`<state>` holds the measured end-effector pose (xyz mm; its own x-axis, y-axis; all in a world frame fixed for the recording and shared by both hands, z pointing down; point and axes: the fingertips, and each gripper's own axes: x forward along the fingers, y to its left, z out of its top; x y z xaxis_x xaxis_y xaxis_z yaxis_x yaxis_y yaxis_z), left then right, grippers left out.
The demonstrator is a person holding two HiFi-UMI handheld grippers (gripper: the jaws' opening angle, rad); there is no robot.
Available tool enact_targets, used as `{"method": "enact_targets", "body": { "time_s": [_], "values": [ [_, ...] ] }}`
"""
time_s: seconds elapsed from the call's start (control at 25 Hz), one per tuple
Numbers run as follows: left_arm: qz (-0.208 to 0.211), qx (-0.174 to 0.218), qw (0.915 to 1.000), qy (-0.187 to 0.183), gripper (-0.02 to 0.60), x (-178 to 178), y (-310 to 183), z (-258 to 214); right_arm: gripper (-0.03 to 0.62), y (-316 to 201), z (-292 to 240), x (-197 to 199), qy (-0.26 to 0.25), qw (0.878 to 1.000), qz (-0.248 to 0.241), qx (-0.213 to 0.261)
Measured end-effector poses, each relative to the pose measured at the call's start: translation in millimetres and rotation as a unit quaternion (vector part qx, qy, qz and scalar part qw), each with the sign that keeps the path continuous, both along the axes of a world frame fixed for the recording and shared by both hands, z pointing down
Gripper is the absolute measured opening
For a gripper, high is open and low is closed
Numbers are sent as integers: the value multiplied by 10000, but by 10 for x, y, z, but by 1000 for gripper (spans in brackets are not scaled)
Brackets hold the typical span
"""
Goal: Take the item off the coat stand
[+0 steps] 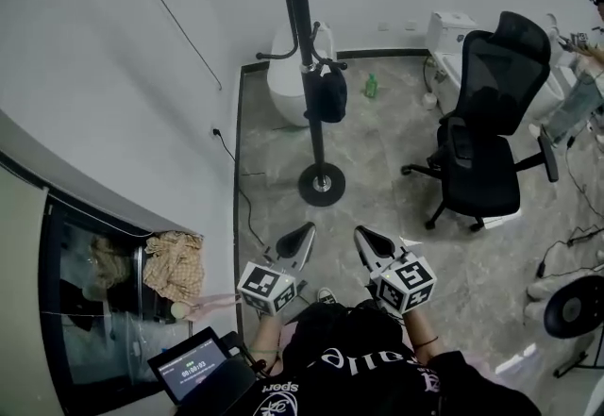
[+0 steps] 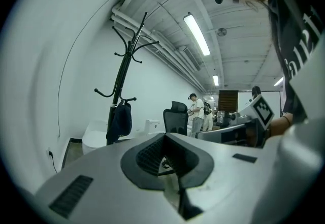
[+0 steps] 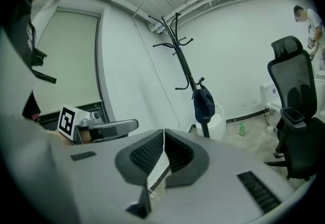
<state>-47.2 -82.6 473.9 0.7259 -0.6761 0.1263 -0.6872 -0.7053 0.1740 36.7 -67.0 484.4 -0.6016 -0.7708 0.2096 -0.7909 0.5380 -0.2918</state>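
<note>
A black coat stand (image 1: 304, 46) rises from a round base on the stone floor ahead of me. A dark cap (image 1: 329, 91) hangs from a low hook on its right side; the cap (image 2: 121, 120) also shows in the left gripper view and the cap (image 3: 204, 105) in the right gripper view. My left gripper (image 1: 307, 232) and right gripper (image 1: 362, 234) are held side by side close to my body, well short of the stand. Both have their jaws together with nothing between them. The left gripper (image 2: 165, 136) and right gripper (image 3: 163, 133) point toward the stand.
A black office chair (image 1: 483, 131) stands to the right of the stand. A white tub (image 1: 285, 74) and a green bottle (image 1: 371, 85) sit by the back wall. A white wall runs along the left, with a cable (image 1: 247, 207) on the floor. People stand far off.
</note>
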Motion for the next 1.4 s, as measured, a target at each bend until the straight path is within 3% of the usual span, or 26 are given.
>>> {"method": "enact_targets", "body": {
  "time_s": [0.28, 0.52, 0.76, 0.96, 1.4],
  "values": [
    [156, -266, 9993, 200, 3, 99, -213, 27, 18, -179, 92, 100, 86, 9993, 257, -243],
    [66, -369, 9989, 289, 3, 66, -374, 65, 18, -489, 97, 45, 493, 9988, 57, -47],
    [-280, -299, 9980, 475, 3, -17, -837, -42, 18, -1108, 55, -20, 338, 9993, -139, 60],
    [-395, -114, 9986, 324, 3, -42, -1387, -33, 18, -1721, -6, -32, 344, 9988, -292, 204],
    [-460, 111, 9986, 249, 3, 395, -2370, -116, 20, -3024, -79, 301, 728, 9948, -592, 408]
  ]
}}
